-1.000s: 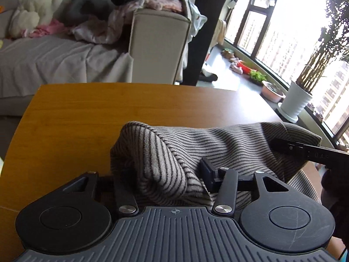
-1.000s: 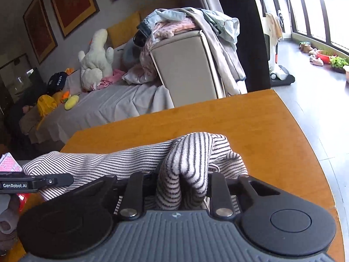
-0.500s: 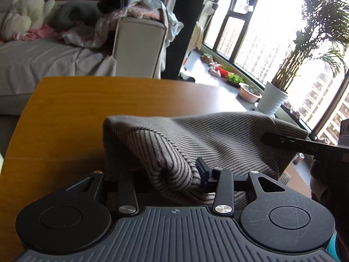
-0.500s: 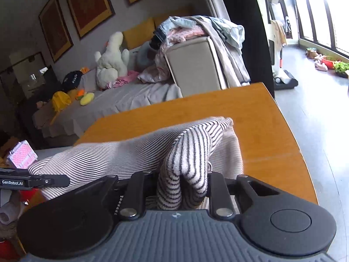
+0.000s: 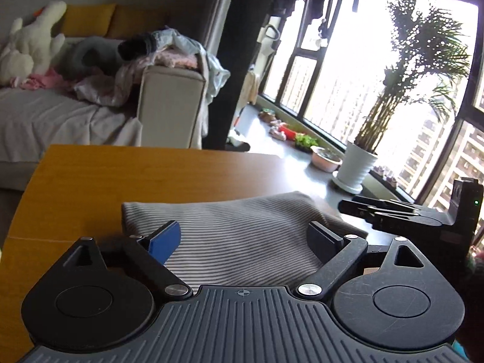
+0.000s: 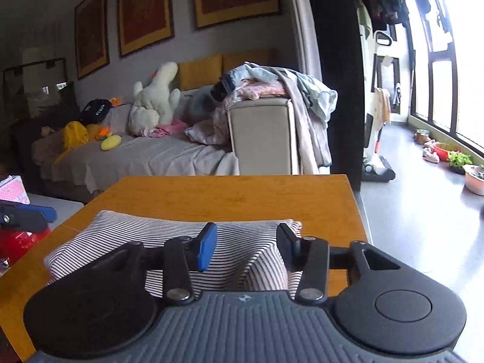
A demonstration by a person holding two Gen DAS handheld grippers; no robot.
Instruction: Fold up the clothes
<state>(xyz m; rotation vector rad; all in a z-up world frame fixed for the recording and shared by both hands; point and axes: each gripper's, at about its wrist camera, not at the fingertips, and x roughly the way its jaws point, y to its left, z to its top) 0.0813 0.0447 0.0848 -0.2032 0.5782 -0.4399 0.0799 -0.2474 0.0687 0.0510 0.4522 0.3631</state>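
Garment (image 5: 239, 236): grey w/ fine dark stripes. Table (image 5: 127, 178): honey-orange wood. Gripper pads (image 6: 206, 249): blue. Sofa cushions (image 6: 199, 71): mustard yellow.

A home living room: sofa (image 6: 145, 157), plush toy (image 6: 155, 99), framed pictures (image 6: 142, 12).

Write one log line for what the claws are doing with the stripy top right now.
left claw: just opened, empty | right claw: just opened, empty | striped top: folded, lying on wooden table

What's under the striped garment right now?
The striped garment lies folded on the wooden table, whose bare top shows around and beyond it. Whether anything lies between cloth and table cannot be seen; the fabric covers that. Both grippers stand open over it.
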